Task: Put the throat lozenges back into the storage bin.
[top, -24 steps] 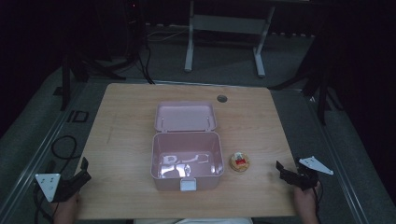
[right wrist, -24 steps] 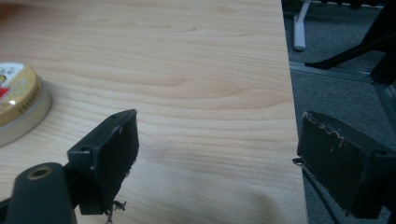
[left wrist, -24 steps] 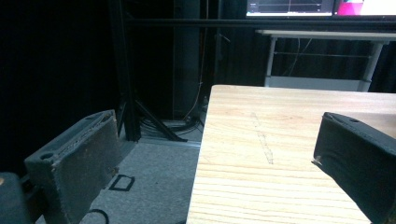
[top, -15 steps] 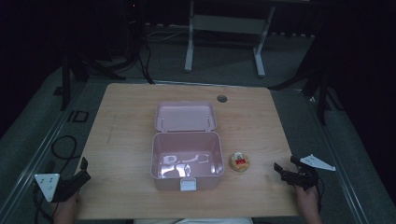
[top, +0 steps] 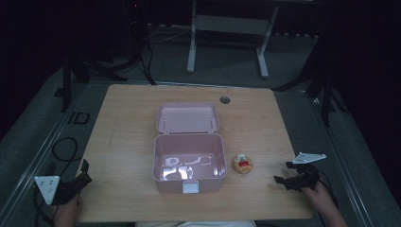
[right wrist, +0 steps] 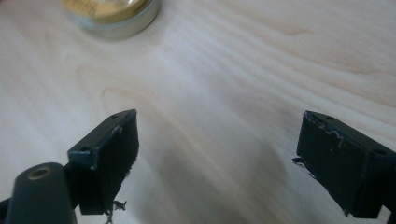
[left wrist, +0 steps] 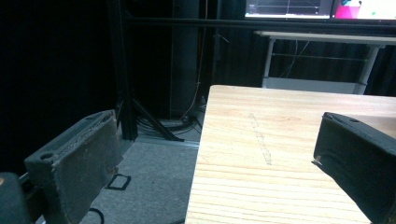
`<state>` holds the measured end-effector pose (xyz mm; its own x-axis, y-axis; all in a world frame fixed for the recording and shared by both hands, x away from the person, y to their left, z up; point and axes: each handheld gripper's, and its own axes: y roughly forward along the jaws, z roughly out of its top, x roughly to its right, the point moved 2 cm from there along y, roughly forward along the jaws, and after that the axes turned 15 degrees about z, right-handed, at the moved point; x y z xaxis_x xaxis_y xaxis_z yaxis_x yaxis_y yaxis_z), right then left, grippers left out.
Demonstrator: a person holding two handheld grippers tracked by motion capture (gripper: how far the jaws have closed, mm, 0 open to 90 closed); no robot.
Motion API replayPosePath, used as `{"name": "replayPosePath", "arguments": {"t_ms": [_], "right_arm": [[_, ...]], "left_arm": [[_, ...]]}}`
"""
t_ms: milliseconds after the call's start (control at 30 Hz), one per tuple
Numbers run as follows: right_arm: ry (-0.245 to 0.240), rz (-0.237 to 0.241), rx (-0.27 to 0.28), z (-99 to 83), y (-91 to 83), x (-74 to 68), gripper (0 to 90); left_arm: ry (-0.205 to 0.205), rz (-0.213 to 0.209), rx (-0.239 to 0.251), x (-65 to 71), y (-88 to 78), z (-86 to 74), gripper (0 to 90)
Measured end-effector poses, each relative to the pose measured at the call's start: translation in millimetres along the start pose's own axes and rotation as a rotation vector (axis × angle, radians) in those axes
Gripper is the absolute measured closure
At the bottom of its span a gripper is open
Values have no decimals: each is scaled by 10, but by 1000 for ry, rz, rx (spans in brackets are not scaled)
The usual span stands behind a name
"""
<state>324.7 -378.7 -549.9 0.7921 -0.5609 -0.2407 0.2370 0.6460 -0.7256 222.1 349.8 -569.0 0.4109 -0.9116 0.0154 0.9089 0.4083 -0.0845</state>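
One pink box point(top: 188, 163), lid open, empty; one small round tin point(top: 242, 164) just beside it. Left gripper point(top: 78, 182) and right gripper point(top: 283, 180): jaws wide, empty.

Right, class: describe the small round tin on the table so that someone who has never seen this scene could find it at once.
Start at the wooden table, then find the open pink box near its front edge. Just to the right of that box, apart from it, lies the small round tin, between the box and the right hand-held gripper. It is the only small, flat, golden-topped thing there, with a red mark on its lid.
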Motion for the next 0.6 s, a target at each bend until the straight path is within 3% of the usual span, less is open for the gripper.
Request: {"name": "replayPosePath", "arguments": {"t_ms": [67, 100, 133, 200, 233, 267, 333, 400, 500, 600], "right_arm": [[-16, 16, -57, 23, -19, -20, 125], [-16, 16, -57, 23, -19, -20, 125], [-37, 26, -112, 44, -33, -39, 125], [-44, 31, -173, 63, -42, -57, 125], [-44, 31, -173, 63, -42, -57, 125], [-61, 35, -237, 82, -52, -76, 126], [-62, 39, -254, 90, -56, -81, 126], [-67, 45, -329, 119, -82, -101, 126], [-75, 43, -364, 140, -99, -108, 132], [-96, 30, -439, 197, -112, -131, 133]], "left_arm": [[1, 0, 0, 0, 0, 0, 11], [1, 0, 0, 0, 0, 0, 10], [1, 0, 0, 0, 0, 0, 11], [1, -1, 0, 0, 0, 0, 11], [0, -1, 0, 0, 0, 0, 11], [0, -1, 0, 0, 0, 0, 11], [0, -1, 0, 1, 0, 0, 11], [0, -2, 0, 0, 0, 0, 11], [0, -1, 0, 0, 0, 0, 11], [-1, -2, -1, 0, 1, 0, 11]]}}
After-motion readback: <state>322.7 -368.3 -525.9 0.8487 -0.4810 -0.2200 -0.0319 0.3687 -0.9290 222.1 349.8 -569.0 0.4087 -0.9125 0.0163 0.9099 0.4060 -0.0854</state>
